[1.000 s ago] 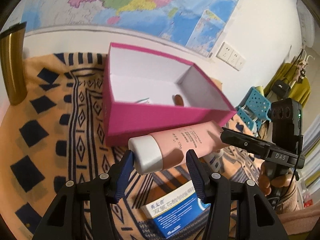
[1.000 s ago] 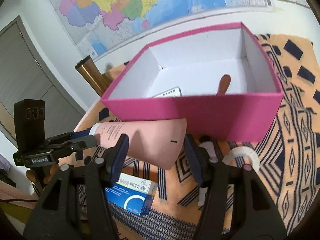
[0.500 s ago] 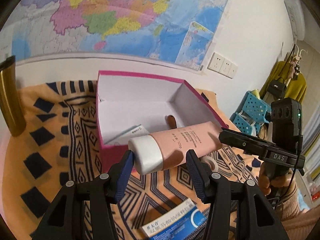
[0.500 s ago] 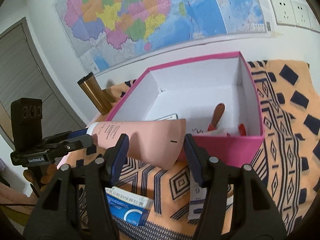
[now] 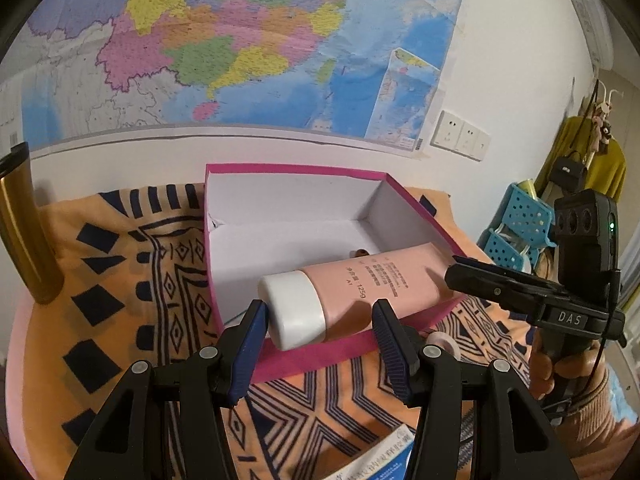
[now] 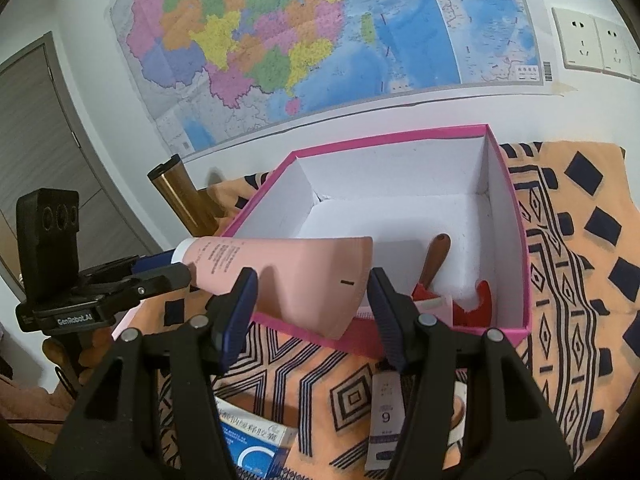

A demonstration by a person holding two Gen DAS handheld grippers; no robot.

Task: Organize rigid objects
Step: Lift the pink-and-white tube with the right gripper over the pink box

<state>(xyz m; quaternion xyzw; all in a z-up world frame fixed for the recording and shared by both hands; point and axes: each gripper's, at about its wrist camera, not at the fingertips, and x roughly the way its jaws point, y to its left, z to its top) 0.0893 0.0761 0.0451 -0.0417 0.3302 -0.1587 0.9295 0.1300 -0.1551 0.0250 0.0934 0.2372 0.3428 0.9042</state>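
Note:
A pink tube (image 5: pixel 360 288) with a white cap hangs over the open magenta box (image 5: pixel 296 356). My left gripper (image 5: pixel 320 316) is shut on its cap end. My right gripper (image 6: pixel 312 296) is shut on its flat crimped end (image 6: pixel 320 284); it also shows at the right of the left wrist view (image 5: pixel 480 280). The tube lies across the near wall of the box (image 6: pixel 500 328), above the rim. Inside the box lie a brown-handled tool (image 6: pixel 434 260) and red pieces (image 6: pixel 478 300).
A gold flask (image 5: pixel 24 232) stands on the patterned orange cloth (image 5: pixel 120 280) left of the box. A blue and white medicine carton (image 6: pixel 252 444), a white strip marked 6 (image 6: pixel 386 412) and a tape roll (image 5: pixel 442 340) lie in front of the box. A wall map hangs behind.
Both grippers have lifted the tube and carried it from in front of the box wall to above the box rim. The cartons on the cloth have dropped lower in view.

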